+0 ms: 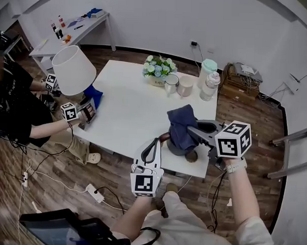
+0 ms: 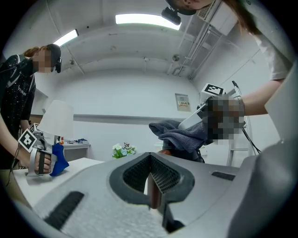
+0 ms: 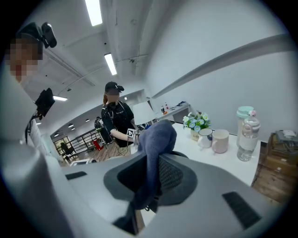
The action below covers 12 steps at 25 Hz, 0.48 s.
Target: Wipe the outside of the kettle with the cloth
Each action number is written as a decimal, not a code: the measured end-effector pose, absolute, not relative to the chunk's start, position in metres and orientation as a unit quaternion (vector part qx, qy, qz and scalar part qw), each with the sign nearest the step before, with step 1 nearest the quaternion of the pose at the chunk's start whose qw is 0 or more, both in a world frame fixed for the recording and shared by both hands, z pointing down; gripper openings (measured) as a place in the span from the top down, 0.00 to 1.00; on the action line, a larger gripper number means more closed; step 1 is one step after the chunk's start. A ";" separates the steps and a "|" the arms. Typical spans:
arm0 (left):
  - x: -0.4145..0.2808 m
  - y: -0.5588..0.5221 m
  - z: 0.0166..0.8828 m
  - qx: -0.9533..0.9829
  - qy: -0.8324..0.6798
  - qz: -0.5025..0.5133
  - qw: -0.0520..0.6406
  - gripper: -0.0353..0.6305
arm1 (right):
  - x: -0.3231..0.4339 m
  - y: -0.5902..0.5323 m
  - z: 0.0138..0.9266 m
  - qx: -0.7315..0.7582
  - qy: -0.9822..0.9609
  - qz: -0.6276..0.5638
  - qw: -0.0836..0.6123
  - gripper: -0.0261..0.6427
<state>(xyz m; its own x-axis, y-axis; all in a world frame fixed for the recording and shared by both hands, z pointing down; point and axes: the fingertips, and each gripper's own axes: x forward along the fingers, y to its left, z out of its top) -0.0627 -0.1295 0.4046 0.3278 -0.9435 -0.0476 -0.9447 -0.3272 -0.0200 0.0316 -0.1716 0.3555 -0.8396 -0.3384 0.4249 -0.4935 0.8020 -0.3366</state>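
- The left tongs [image 2: 152, 183] are shut together on a thin brown strip, which I take to be the brown handle [image 1: 164, 137] of the dark grey kettle [image 1: 176, 149]. The left gripper view shows little more than that strip between the pads.
- The right tongs [image 3: 148, 186] are clamped on a fold of the dark blue-grey cloth [image 3: 156, 135]. The rest of it bunches up ahead of the jaws.
- In the head view the cloth lies draped over the top and far side of the kettle, touching it. The kettle sits on the white tabletop [image 1: 128, 113], close to its near edge, between the two tongs.
- Progress: cloth and kettle are in contact and the kettle is steadied, so the wiping looks to be under way. No view shows how much of the body has been covered. The lower wall and the near side show bare below the cloth, so they probably remain to be wiped.
- Pose: the left hand is low at the near edge of the tabletop, its tongs pointing up and away into the handle. The right arm reaches in from the right, its tongs pointing left across the kettle's top with the marker cube facing up.
- Further out on the tabletop stand a pot of pale flowers [image 1: 159, 67] and a white lampshade [image 1: 73, 69], well apart from the kettle.
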 end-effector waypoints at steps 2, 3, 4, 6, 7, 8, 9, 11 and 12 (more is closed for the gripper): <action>-0.060 -0.129 0.404 -0.815 0.579 0.014 0.023 0.94 | 0.040 -0.175 0.357 0.232 -0.931 0.222 0.172 0.88; -0.059 -0.128 0.404 -0.816 0.578 0.014 0.023 0.94 | 0.044 -0.176 0.357 0.235 -0.931 0.223 0.171 0.88; -0.058 -0.126 0.404 -0.816 0.578 0.013 0.024 0.94 | 0.048 -0.177 0.358 0.238 -0.930 0.224 0.169 0.88; -0.056 -0.124 0.404 -0.814 0.580 0.012 0.024 0.94 | 0.054 -0.179 0.358 0.241 -0.929 0.226 0.166 0.88; -0.056 -0.124 0.404 -0.813 0.581 0.011 0.023 0.94 | 0.058 -0.180 0.358 0.242 -0.929 0.227 0.165 0.88; -0.056 -0.123 0.404 -0.812 0.583 0.012 0.022 0.94 | 0.061 -0.182 0.357 0.244 -0.929 0.227 0.164 0.88; -0.055 -0.124 0.404 -0.811 0.585 0.013 0.021 0.94 | 0.064 -0.184 0.357 0.245 -0.929 0.226 0.164 0.88; -0.056 -0.124 0.404 -0.807 0.590 0.013 0.020 0.94 | 0.069 -0.187 0.357 0.245 -0.929 0.221 0.166 0.88; -0.056 -0.124 0.404 -0.805 0.593 0.012 0.019 0.94 | 0.071 -0.188 0.357 0.245 -0.930 0.218 0.167 0.88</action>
<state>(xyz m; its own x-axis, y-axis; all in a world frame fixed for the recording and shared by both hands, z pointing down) -0.0563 -0.1243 0.4043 0.2957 -0.9544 -0.0417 -0.9553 -0.2952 -0.0166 0.0706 -0.1881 0.3566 -0.8248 -0.3820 0.4169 -0.5276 0.7852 -0.3242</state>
